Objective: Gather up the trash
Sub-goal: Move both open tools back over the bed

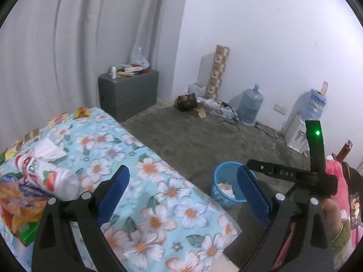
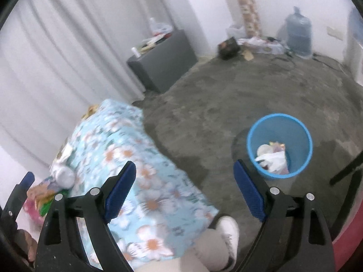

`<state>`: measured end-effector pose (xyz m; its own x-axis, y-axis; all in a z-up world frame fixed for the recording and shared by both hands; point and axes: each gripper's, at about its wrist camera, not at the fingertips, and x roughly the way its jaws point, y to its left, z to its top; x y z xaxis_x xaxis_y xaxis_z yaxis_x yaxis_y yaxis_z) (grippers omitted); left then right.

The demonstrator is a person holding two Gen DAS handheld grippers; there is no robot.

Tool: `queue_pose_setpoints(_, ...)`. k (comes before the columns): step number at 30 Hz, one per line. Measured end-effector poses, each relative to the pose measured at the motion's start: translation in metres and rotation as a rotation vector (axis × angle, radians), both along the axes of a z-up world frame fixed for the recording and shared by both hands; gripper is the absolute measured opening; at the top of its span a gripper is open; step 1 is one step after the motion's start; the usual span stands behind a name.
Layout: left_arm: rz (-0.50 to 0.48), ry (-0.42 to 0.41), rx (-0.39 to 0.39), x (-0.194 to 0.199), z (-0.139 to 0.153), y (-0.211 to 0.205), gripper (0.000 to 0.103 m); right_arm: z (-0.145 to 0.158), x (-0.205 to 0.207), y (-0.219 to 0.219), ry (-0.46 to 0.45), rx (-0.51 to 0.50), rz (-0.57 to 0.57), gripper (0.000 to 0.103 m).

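**Both tongs apart over floral tabletop, bin on floor**

Grey concrete floor (image 2: 226, 104) is seen under a white wall and pale curtains. At the left stands the tabletop with a light blue flowered cloth (image 1: 158, 181). On its left part trash is piled: a clear plastic bottle with red and white label (image 1: 52, 176), a crumpled white paper (image 1: 50, 149) and colourful snack wrappers (image 1: 20, 208).

The left tongs (image 1: 182, 195) are held wide apart, with nothing between the blue pads; they are just beside the bottle. The right tongs (image 2: 185, 188) are also spread apart and hold nothing, above the cloth edge.

A round blue plastic waste bin (image 2: 279, 122) stands on the floor, apart from the tabletop, and white and coloured scraps are seen inside it. A grey cabinet (image 1: 128, 93) and a blue water jug (image 1: 250, 105) are placed near the wall.
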<state>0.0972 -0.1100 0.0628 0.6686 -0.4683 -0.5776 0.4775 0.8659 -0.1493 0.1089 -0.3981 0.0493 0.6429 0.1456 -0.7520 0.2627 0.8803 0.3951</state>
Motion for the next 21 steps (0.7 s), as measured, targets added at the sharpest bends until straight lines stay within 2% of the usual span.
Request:
queue_pose_setpoints(13,0.130,-0.010,-0.061,-0.024,-0.002,0.069,0.094,0.014,0.019,0.072,-0.008,0.003,0.199,0.083)
queue_pose_setpoints(18,0.181,0.015,-0.059,-0.028,-0.008,0.090,0.094,0.014,0.025,0.094,0.004,0.004,0.248,0.083)
queue_pose_setpoints(21,0.195,0.014,-0.033,-0.030,-0.001,0.097,0.094,0.014,0.027,0.108,0.009,0.005,0.284,0.083)
